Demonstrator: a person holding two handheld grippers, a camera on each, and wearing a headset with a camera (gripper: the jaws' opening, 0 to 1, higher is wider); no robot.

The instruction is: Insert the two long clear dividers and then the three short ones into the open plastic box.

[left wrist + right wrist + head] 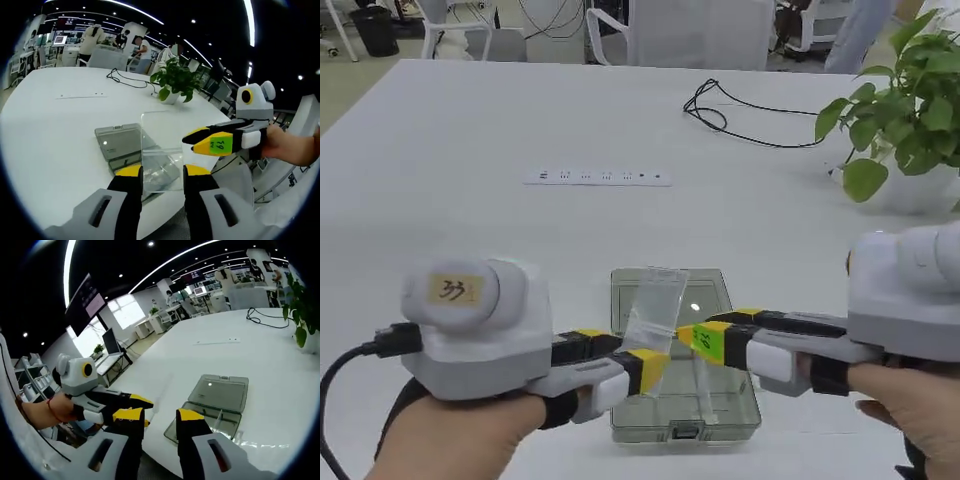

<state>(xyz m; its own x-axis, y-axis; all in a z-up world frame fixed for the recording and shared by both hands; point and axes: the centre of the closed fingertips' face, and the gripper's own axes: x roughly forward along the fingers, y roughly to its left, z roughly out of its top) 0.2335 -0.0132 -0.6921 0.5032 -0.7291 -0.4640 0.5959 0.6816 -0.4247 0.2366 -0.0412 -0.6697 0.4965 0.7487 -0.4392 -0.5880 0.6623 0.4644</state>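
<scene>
The left gripper has its yellow-tipped fingers closed against the two side edges of a clear divider. The sheet stands upright between them, rising well above the tips. In the head view this gripper lies almost level and points right, its tips low over the box. The left hand wraps the grip from below, close to the near edge of the table.

The right gripper has its fingers apart, with nothing between them in the right gripper view. In the head view it also lies level and points left, facing the other gripper. Its tips are just beside the divider's right edge; I cannot tell whether they touch. The right hand holds it at the table's near right.

The box sits open at the middle of the near edge, with its lid laid flat behind the tray. A thin clear strip seems to stand upright inside the tray, though glare makes it hard to be sure.

Farther out, a power strip lies at the table's middle. A black cable loops toward the far right. A plant stands at the right edge.
</scene>
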